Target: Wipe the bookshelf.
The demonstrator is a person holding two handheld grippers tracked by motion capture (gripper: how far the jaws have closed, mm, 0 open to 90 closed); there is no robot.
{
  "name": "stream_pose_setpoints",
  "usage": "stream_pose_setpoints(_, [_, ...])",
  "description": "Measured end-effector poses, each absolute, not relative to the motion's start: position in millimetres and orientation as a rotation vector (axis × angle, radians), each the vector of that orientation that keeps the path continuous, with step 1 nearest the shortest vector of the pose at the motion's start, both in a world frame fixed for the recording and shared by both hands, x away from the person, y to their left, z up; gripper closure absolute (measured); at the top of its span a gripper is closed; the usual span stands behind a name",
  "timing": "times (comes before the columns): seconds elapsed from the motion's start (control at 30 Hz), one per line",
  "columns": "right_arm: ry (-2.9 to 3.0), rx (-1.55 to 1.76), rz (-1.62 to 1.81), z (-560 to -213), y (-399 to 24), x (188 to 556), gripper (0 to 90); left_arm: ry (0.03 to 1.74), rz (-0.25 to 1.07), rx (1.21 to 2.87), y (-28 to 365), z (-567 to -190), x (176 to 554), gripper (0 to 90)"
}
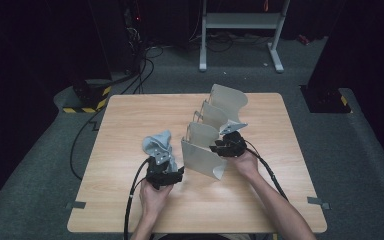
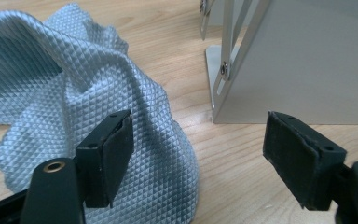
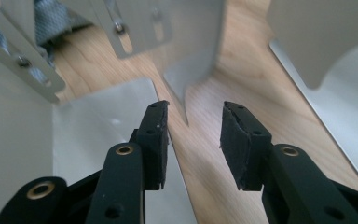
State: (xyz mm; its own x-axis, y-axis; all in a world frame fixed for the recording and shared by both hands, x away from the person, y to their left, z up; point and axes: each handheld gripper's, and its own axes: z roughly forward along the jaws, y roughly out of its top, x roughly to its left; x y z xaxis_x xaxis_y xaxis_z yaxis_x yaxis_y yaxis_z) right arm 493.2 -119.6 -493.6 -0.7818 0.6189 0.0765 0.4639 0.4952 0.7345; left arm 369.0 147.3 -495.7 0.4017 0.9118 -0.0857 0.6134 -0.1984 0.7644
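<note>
Dark curtains and grey carpet are seen around a square counter (image 1: pixel 130 200) of pale wood-grain laminate. At its middle a metal file rack (image 1: pixel 215 130) is stood: a row of thin, matte grey sheet dividers with curved cut-outs along their upper edges, joined by slotted strips fixed with small screws. Just beside the rack, on the person's left, a light blue-grey cloth (image 1: pixel 158 144) is crumpled into a soft heap; a fine diamond weave is shown on it in the left gripper view (image 2: pixel 74 93).

The left tool (image 1: pixel 164 172) is held low over the near edge of the cloth, released, its black padded jaws spread wide, with one pad over the fabric and the other over bare wood near the rack's base plate (image 2: pixel 279 84). Nothing is pinched between them.

The right tool (image 1: pixel 228 145) is placed at the rack's near right side. Its jaws are parted, the left pad right against the thin edge of a flat divider foot (image 3: pixel 112 126), bare wood between the pads; no grip on the sheet is made.
</note>
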Motion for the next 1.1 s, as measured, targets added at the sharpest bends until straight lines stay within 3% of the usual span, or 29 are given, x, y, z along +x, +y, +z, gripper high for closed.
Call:
stream_pose_setpoints(0.1, [2.524, 0.937, 1.224, -489, -116, 495, 65.0, 1.290, 0.513, 1.921, 147, -491, 368, 23.3])
stream_pose_setpoints(0.27, [2.539, 0.939, 1.231, -489, -108, 499, 79.0, 1.270, 0.504, 1.922, 144, -485, 367, 22.0])
stream_pose_setpoints(0.57, [2.504, 1.006, 1.223, -487, -85, 505, 81.7, 1.266, 0.508, 1.945, 137, -482, 371, 18.1])
stream_pose_setpoints(0.67, [2.494, 1.043, 1.240, -488, -79, 508, 78.8, 1.256, 0.494, 1.961, 132, -484, 371, 16.1])
stream_pose_setpoints(0.87, [2.506, 1.076, 1.186, -491, -90, 509, 58.3, 1.232, 0.529, 2.022, 111, -491, 372, 12.3])
stream_pose_setpoints(1.1, [2.464, 1.110, 1.093, -483, -129, 511, 56.7, 1.310, 0.495, 1.983, 100, -499, 380, 5.3])
